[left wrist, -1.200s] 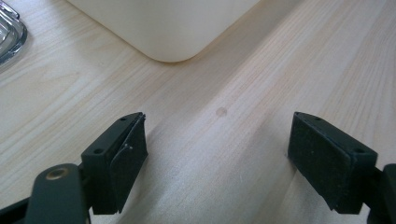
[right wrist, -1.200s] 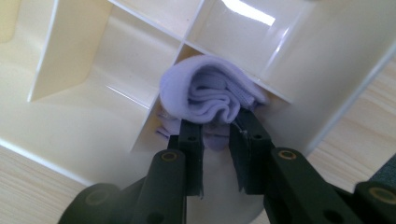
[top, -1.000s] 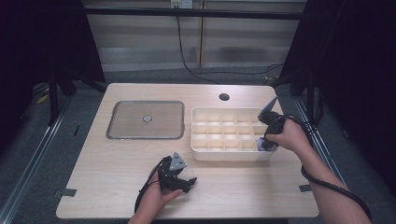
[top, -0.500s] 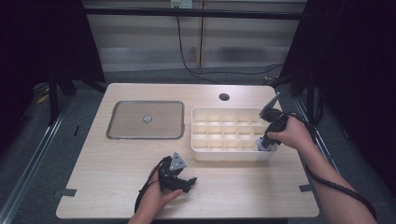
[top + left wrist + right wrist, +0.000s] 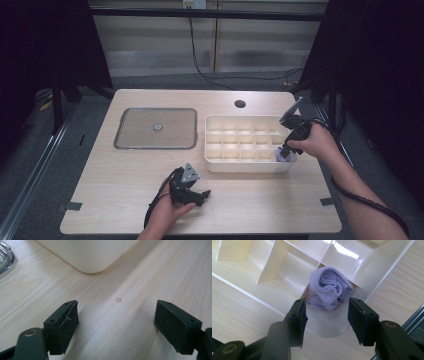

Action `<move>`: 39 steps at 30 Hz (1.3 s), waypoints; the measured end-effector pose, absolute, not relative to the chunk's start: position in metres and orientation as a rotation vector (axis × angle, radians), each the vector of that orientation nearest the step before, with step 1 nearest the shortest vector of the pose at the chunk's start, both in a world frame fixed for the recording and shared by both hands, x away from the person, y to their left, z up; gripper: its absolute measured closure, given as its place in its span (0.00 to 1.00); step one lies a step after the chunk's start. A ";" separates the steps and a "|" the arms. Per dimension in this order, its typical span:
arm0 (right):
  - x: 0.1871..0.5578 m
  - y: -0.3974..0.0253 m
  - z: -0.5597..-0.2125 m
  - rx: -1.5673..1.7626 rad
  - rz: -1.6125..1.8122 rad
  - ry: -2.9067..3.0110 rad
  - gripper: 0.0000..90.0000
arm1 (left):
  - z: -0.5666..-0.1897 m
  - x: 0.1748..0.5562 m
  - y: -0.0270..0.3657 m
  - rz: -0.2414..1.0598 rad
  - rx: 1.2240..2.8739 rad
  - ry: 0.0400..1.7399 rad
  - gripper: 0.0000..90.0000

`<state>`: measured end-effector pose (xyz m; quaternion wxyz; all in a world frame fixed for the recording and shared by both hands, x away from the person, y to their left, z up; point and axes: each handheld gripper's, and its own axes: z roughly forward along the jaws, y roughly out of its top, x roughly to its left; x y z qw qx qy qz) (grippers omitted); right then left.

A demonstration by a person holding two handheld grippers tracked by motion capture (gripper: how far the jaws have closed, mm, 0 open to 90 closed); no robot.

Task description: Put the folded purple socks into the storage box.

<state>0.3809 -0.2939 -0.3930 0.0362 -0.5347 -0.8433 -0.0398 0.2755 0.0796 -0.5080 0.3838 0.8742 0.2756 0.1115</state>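
lilac cloth (image 5: 328,290) folds, right gripper view

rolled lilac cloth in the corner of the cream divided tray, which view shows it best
The right gripper view: the rolled lilac cloth sits close and sharp in a corner compartment of the cream divided tray, just past the open right gripper. The high view gives a small lilac patch by the right hand. The left gripper view catches one tray corner.

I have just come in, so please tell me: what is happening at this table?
A person works with two hand-held grippers. The right gripper hangs open over a rolled lilac cloth that sits in a corner compartment of the cream divider tray. The left gripper rests open on the wooden table, holding nothing.
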 end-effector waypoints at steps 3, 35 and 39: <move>0.380 -0.294 -0.391 -1.636 -0.132 -2.594 0.52 | -0.508 0.276 0.080 0.284 2.228 0.703 0.21; 0.365 -0.287 -0.374 -1.561 -0.183 -2.631 0.42 | -0.508 0.274 0.080 0.278 2.224 0.711 0.21; 0.361 -0.284 -0.371 -1.544 -0.196 -2.648 0.42 | -0.508 0.274 0.080 0.278 2.224 0.710 0.21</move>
